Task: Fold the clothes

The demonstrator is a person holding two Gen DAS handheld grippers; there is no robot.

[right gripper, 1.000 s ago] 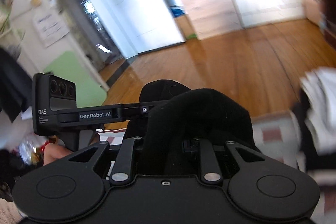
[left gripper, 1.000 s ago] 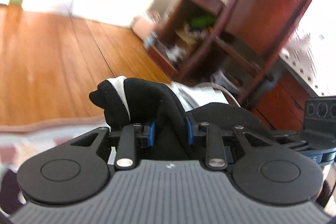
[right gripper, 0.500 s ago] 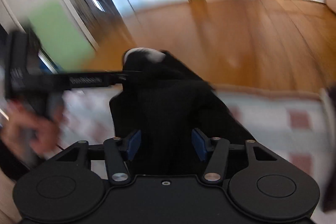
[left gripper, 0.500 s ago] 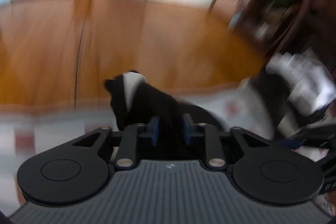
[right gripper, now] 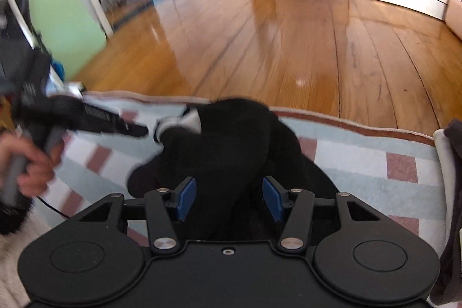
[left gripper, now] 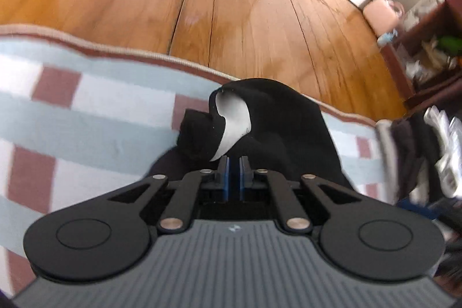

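Note:
A black garment with a white patch lies bunched on the checked rug. My left gripper is shut, and the fabric beside the white patch rises straight from its fingertips. In the right wrist view it reaches in from the left, its tip at the garment's white part, with a hand on its handle. My right gripper stands open over the black garment. A fold lies between its blue pads, which do not press on it.
Wooden floor lies beyond the rug's edge. A dark wooden shelf and a pile of clothes are at the right. A grey cloth hangs at the right edge. A green panel stands at the left.
Both grippers have come down to the rug with the garment. The right gripper has opened and let go of its fold. The left jaws have closed further.

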